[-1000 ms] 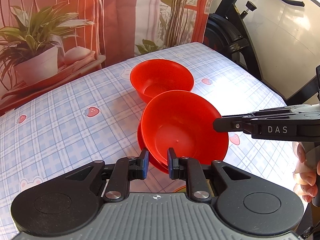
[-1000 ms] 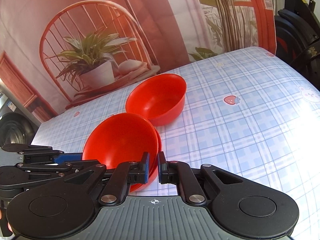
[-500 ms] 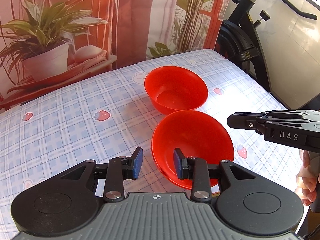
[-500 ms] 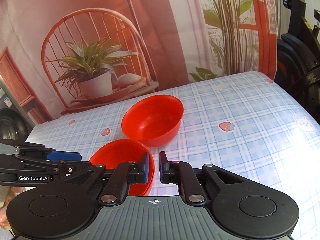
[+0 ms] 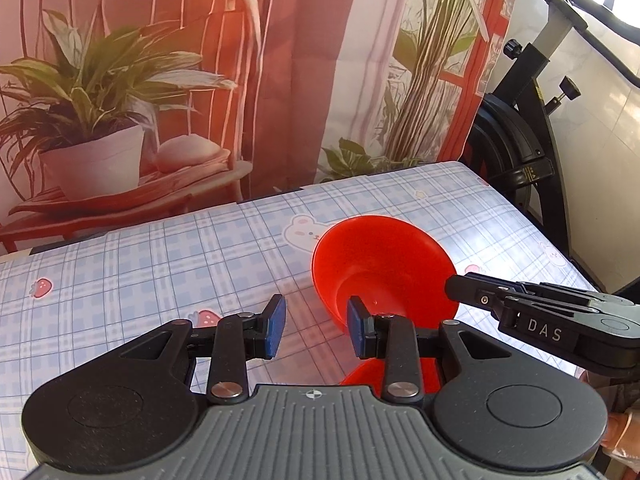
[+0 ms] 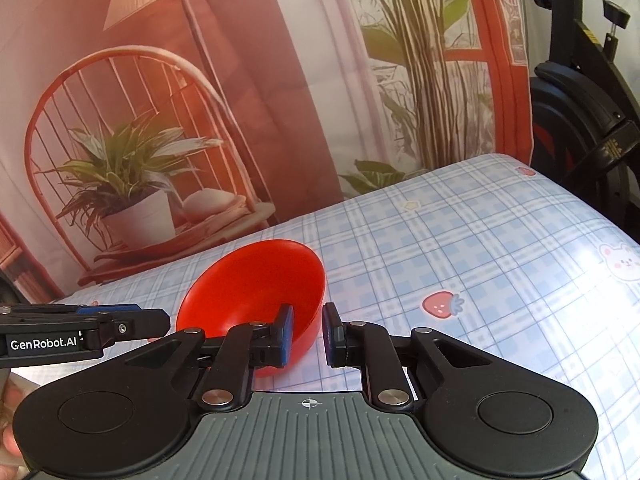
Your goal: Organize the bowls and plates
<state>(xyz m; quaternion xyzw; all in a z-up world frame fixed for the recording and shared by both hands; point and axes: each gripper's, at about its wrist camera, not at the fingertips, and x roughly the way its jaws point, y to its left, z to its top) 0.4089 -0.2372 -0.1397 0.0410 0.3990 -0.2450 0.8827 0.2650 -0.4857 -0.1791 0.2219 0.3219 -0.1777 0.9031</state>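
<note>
Over the tablecloth (image 6: 480, 248), both grippers' jaws stand apart; the right (image 6: 307, 334) straddles, perhaps touching, the bowl (image 6: 252, 284) rim.

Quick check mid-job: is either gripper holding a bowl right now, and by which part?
Nothing is held. The left gripper is open over the table. The right gripper is open too, its fingers straddling the near rim of the red plastic bowl without clamping it.

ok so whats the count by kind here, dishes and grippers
red bowl: 1
red dish, mostly hidden behind the left gripper, kind unclear: 1
grippers: 2, the left gripper and the right gripper, both open
total: 4
</note>
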